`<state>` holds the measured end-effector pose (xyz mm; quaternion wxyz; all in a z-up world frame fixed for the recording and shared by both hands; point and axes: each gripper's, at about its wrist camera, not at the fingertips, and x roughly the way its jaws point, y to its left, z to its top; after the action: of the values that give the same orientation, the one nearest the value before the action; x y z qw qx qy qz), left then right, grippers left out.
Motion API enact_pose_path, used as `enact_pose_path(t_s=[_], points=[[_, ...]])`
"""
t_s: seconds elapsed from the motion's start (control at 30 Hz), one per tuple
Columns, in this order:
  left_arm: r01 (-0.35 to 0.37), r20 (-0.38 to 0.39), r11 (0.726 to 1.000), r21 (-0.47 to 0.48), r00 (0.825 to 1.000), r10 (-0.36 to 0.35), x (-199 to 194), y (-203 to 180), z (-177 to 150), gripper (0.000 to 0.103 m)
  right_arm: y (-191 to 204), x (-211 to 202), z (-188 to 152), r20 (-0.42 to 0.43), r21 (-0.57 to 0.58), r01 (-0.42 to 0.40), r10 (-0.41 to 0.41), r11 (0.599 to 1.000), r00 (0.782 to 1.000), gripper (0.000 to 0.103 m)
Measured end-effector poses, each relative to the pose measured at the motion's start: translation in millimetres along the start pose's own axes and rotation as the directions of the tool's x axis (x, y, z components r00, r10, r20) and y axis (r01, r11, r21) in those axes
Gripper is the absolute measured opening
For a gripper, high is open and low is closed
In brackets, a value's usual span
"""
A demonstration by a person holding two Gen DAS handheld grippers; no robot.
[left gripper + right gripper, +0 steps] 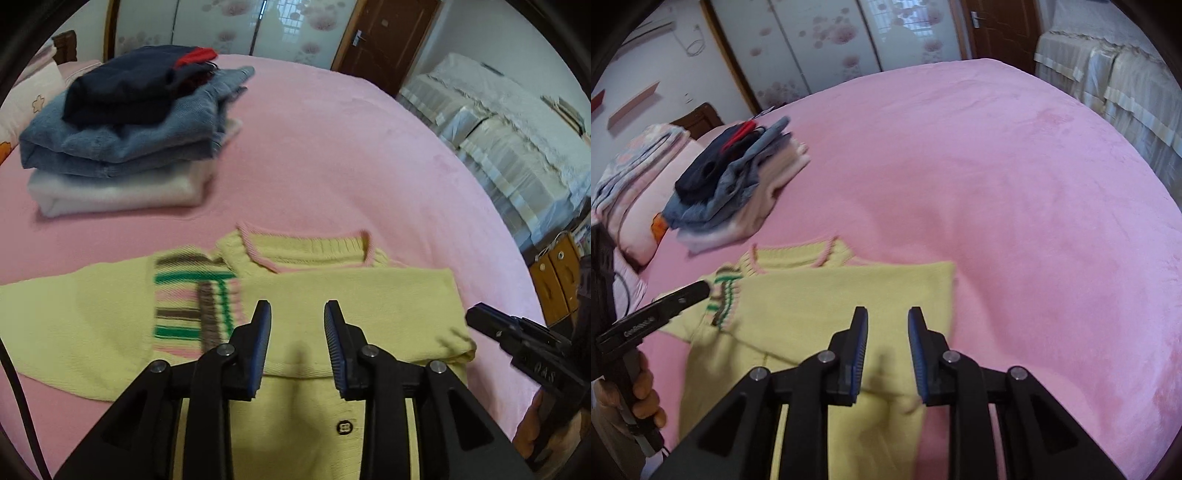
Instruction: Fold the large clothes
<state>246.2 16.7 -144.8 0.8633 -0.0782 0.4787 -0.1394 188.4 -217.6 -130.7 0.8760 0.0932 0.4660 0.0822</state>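
On the pink bed (pixel 332 155) lies a yellow sweater (pixel 332 295), spread near the front edge with its pink-trimmed collar (pixel 306 243) pointing away. One sleeve is folded across the chest, so a doubled panel covers the right side; the other sleeve, by the striped patch (pixel 192 306), runs out flat to the left. A dark button (pixel 345 427) shows low on the front.

Both tongs hover above the knit and grip nothing. The left gripper (pixel 297 314) stands with jaws parted a little over the folded panel, empty air between the blue pads. The right gripper (pixel 886 317) is likewise slightly parted and empty, over the sweater's right edge.

The sweater looks soft, limp and fairly thick. It should drape and sag when lifted, not hold a shape, and the ribbed knit likely stretches if pulled from one point. It seems light and grippy enough not to slip. Best holds, I judge, are pinches through doubled edges: the cuff or shoulder seam of the flat sleeve, or both hem corners together, one per gripper.

A stack (pixel 122 129) of folded clothes sits well apart, toward the far left.
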Motion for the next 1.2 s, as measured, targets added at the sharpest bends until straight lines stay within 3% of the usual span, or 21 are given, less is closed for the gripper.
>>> enact_pose_path(t_s=[0.2,0.3,0.37,0.47,0.6,0.67,0.77,1.03,1.13,1.2], points=[[-0.011,-0.128,0.998,-0.067,0.992,0.003,39.2,0.6,-18.3,0.028,42.9,31.6,-23.2,-0.05,-0.077,-0.019,0.015,0.997,0.999,0.022],[0.0,-0.116,0.997,-0.08,0.993,-0.009,40.1,11.5,-26.3,0.028,31.1,43.2,-30.4,-0.071,-0.066,0.029,-0.033,0.997,0.997,0.019],[0.004,-0.111,0.995,-0.099,0.994,-0.015,33.4,23.5,-31.3,0.027,13.9,43.7,-36.6,-0.075,-0.038,0.065,-0.067,0.997,0.995,0.001],[0.02,-0.104,0.991,-0.131,0.994,-0.034,27.4,38.3,-38.2,0.023,-16.1,32.0,-44.9,-0.059,0.028,0.071,-0.069,0.997,0.996,0.0],[0.007,-0.1,0.992,-0.123,0.995,-0.019,26.4,42.9,-45.6,0.022,-31.8,17.9,-48.6,-0.026,0.045,0.144,-0.143,0.989,0.989,0.0],[-0.014,-0.103,0.993,-0.117,0.995,0.002,30.0,42.9,-45.3,0.022,-42.1,23.0,-51.2,-0.054,0.056,0.194,-0.191,0.979,0.98,0.0],[-0.04,-0.104,0.993,-0.114,0.994,0.028,30.2,40.9,-44.3,0.022,-59.1,30.8,-58.6,-0.093,0.128,0.143,-0.131,0.981,0.987,0.0],[-0.062,-0.11,0.991,-0.114,0.993,0.05,36.6,18.8,-35.2,0.023,-46.8,20.1,-51.1,-0.088,0.128,0.163,-0.153,0.978,0.984,0.0],[-0.055,-0.119,0.992,-0.112,0.992,0.041,28.8,14.5,-32.4,0.03,-41.4,13.2,-49.2,-0.087,0.141,0.156,-0.145,0.978,0.986,0.0],[-0.051,-0.125,0.992,-0.115,0.991,0.036,25.4,9.3,-28.3,0.052,-36.3,7.8,-49.0,-0.084,0.142,0.147,-0.136,0.979,0.987,0.0]])
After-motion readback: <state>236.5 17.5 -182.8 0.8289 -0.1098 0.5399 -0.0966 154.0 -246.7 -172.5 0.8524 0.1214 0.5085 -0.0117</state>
